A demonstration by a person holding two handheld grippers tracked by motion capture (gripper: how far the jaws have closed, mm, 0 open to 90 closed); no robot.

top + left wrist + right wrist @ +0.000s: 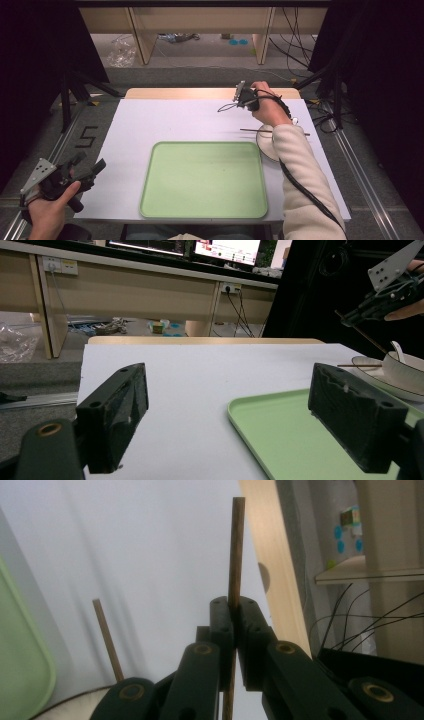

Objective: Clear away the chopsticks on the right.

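The right tongs (243,96) were clenched on a brown wooden chopstick (234,555), which stood pinched between the two black jaws in the right gripper view and ran on past their tips over the white bench (165,122). In the high view those tongs were held above the far right part of the bench, beyond a white bowl on its plate (267,142), which the person's cream sleeve (300,175) partly covered. A second chopstick (252,130) lay across the rim of that bowl, its ends jutting out to either side; the right gripper view showed one end of it rising beside the bowl's edge. In the left gripper view a white spoon (398,351) stood in the bowl. The left tongs (90,167) were released, the jaws set wide apart with nothing between them, held off the near left corner of the bench. A pale green tray (205,177) sat in the middle of the bench, just beside the bowl and plate.
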